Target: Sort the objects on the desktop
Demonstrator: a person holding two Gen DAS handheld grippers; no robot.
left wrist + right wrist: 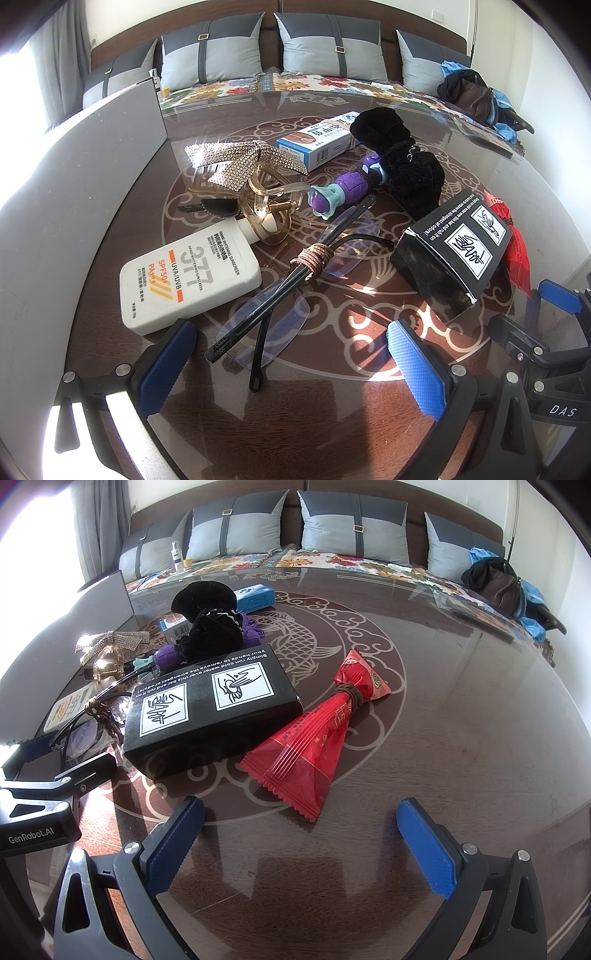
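Clutter lies on a round glass-topped table [332, 406]. In the left wrist view, folded glasses [280, 295] bound with a brown cord sit just ahead of my open left gripper [295, 354]. A white sunscreen tube [188, 280], a rhinestone bow clip [240, 162], a purple toy [351, 188], a black velvet scrunchie [402, 162], a blue-white box [317, 140] and a black box [454, 254] surround them. In the right wrist view, my open right gripper [299, 834] hovers just short of a red packet [317, 731] tied with a band, beside the black box [207, 705].
A grey upright panel [92, 155] stands at the table's left edge. Behind the table runs a sofa with grey cushions [351, 528], a small bottle [177, 554] and a dark bag [498, 579]. The table's right half [461, 701] shows bare glass.
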